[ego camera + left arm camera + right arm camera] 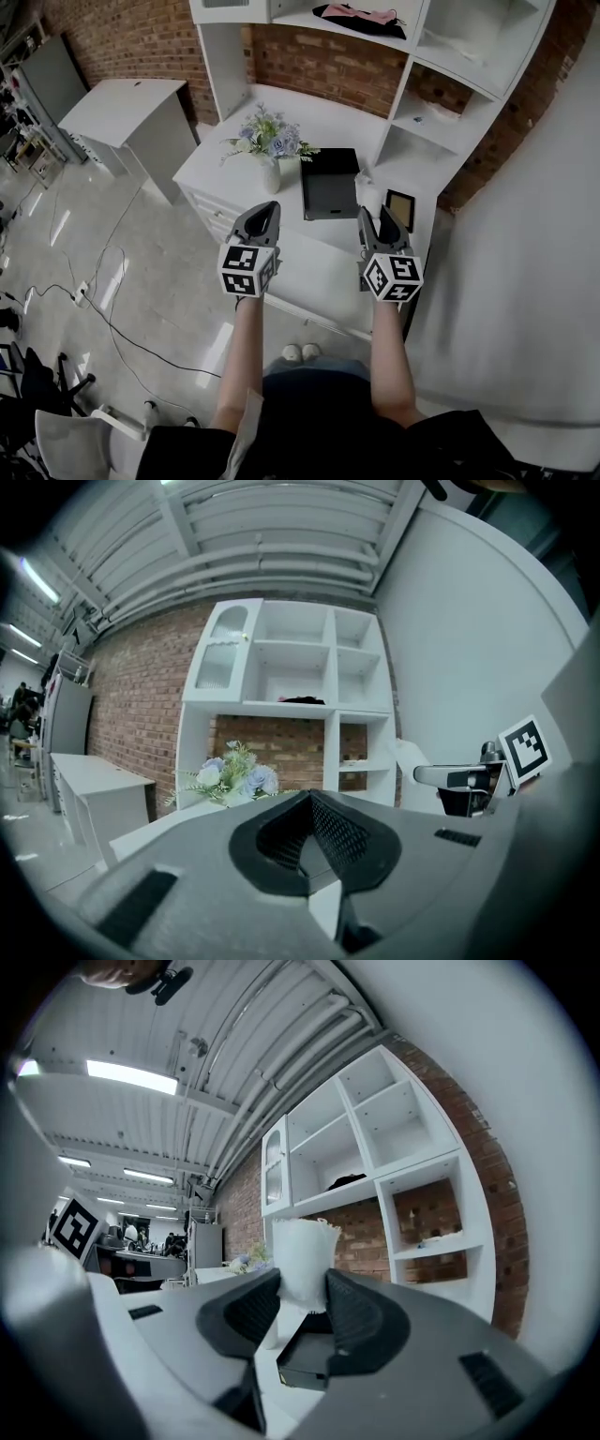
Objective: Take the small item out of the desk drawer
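Note:
My right gripper (pixel 374 216) (pixel 302 1286) is held level above the white desk (pixel 314 267), shut on a small white crinkled item (pixel 305 1252) that sticks up between its pads. My left gripper (pixel 269 208) (pixel 308 802) hovers beside it over the desk's left part, its pads together with nothing between them. The right gripper (pixel 466 778) also shows at the right edge of the left gripper view. Drawer fronts (pixel 213 216) show on the desk's left face. The item is hidden in the head view.
On the desk stand a vase of pale flowers (pixel 270 145), a flat black box (pixel 329 184) and a small picture frame (pixel 400 208). White shelving (pixel 450 84) rises behind against brick. A white cabinet (pixel 131 112) is at the left, cables (pixel 103 309) on the floor.

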